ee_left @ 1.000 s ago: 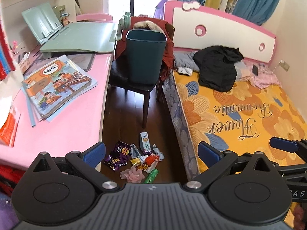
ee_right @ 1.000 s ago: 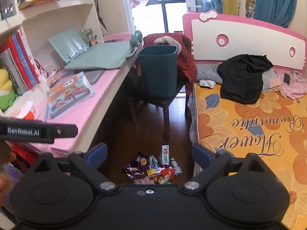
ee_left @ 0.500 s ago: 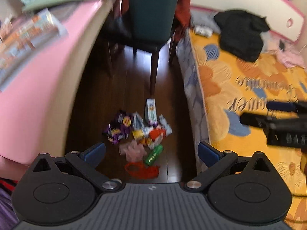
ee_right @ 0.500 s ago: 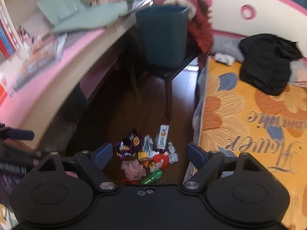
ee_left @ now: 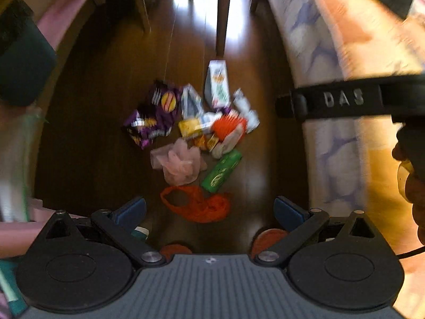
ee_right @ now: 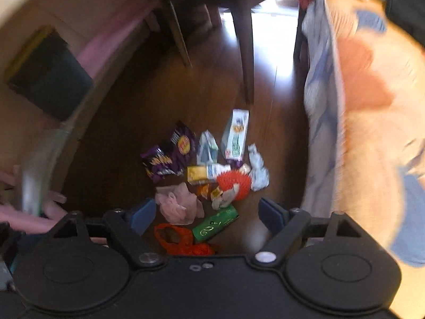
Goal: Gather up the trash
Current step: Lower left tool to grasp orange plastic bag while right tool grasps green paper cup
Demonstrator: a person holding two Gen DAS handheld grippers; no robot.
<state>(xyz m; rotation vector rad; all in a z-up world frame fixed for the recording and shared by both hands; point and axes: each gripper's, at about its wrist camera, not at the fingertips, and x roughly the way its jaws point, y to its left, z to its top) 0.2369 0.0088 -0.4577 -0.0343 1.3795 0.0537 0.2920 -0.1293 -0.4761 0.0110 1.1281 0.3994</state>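
A pile of trash lies on the dark wood floor between desk and bed: a purple snack bag [ee_left: 154, 117] [ee_right: 170, 154], a white carton [ee_left: 217, 85] [ee_right: 236, 135], a spiky orange ball [ee_left: 228, 126] [ee_right: 233, 183], pink tissue [ee_left: 178, 163] [ee_right: 178, 204], a green wrapper [ee_left: 221, 171] [ee_right: 215, 223] and an orange net bag [ee_left: 199, 204] [ee_right: 183, 242]. My left gripper [ee_left: 209, 210] is open and empty above the net bag. My right gripper [ee_right: 207, 212] is open and empty above the pink tissue and green wrapper. Both views are blurred.
Dark chair legs [ee_left: 221, 13] [ee_right: 245, 53] stand on the floor behind the pile. The bed with the orange flowered cover [ee_left: 345, 53] [ee_right: 372, 106] runs along the right. The pink desk edge [ee_left: 61, 18] [ee_right: 111, 40] is at the left. The right gripper's body [ee_left: 345, 98] crosses the left wrist view.
Both grippers have tilted down and dropped toward the floor. The trash pile is now larger and nearer. The bin and desk top have left both views.
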